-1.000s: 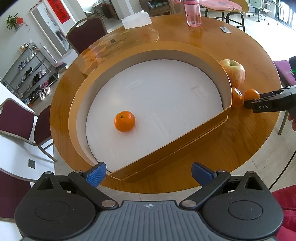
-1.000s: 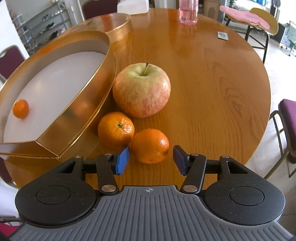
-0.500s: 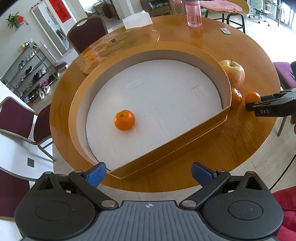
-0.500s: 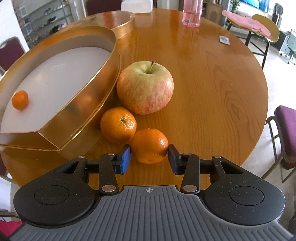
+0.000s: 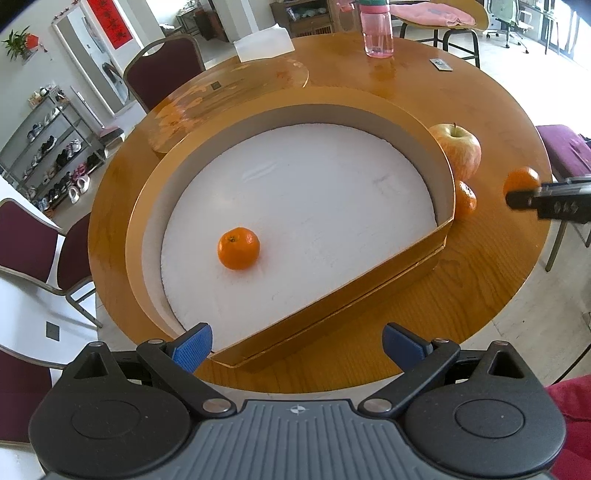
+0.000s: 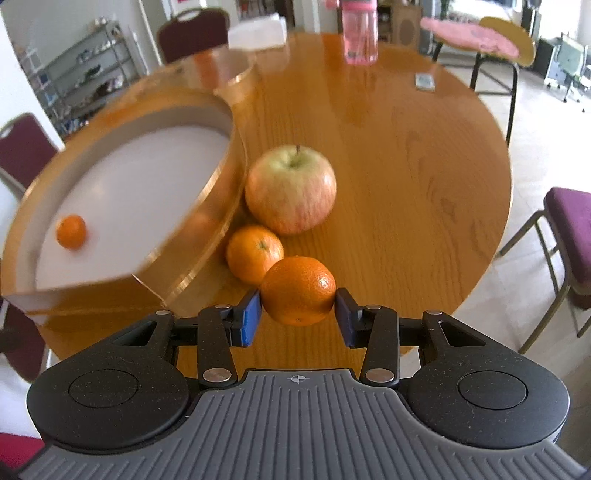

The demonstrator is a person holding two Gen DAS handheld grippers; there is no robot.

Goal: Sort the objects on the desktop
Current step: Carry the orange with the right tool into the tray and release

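Right gripper (image 6: 298, 308) pinches orange (image 6: 298, 290), lifted off table (image 6: 406, 166). Gold box (image 6: 207, 218) sits at ten o'clock from it. Left gripper (image 5: 296, 345) spread, empty. Round orange could slip out. Could bump box wall if carried too low.

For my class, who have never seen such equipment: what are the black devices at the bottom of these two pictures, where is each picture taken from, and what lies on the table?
A person holds a hand-held two-finger gripper in each hand; a camera on each looks along its fingers. The left gripper is open and empty. The right gripper is shut on a small orange mandarin, lifted off the round wooden table. On the table stand a gold half-round box with one mandarin inside, a red-yellow apple, another mandarin beside it and a pink bottle.
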